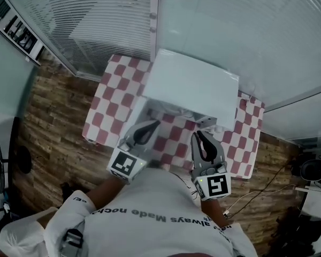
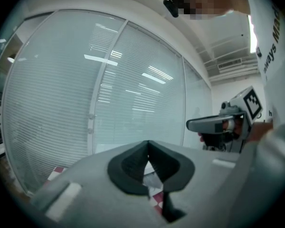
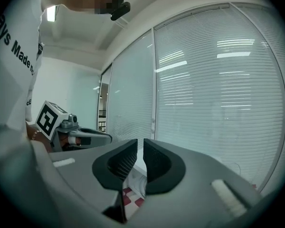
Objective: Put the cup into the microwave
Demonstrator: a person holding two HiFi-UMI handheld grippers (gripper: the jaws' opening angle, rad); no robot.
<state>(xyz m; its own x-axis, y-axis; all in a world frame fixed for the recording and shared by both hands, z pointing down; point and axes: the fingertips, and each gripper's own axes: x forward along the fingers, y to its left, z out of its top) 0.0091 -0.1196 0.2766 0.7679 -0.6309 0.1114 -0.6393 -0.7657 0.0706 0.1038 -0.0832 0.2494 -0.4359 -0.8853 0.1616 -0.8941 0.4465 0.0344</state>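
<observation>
I see left gripper (image 1: 153, 124) before microwave (image 1: 195, 87), jaws closed, empty; right gripper (image 1: 198, 135) also before microwave, jaws nearly touching, empty.

- left gripper (image 2: 148, 145) low in the middle, jaws meeting at the tips, nothing pinched between them
- peek of red-and-white checkered cloth (image 2: 155, 194) just below the tips
- right gripper (image 2: 194, 125) off to the right, marker cube (image 2: 252, 103) on it
- window blinds (image 2: 61, 103) fill the background
- white shirt (image 2: 277, 56) along the right edge
</observation>
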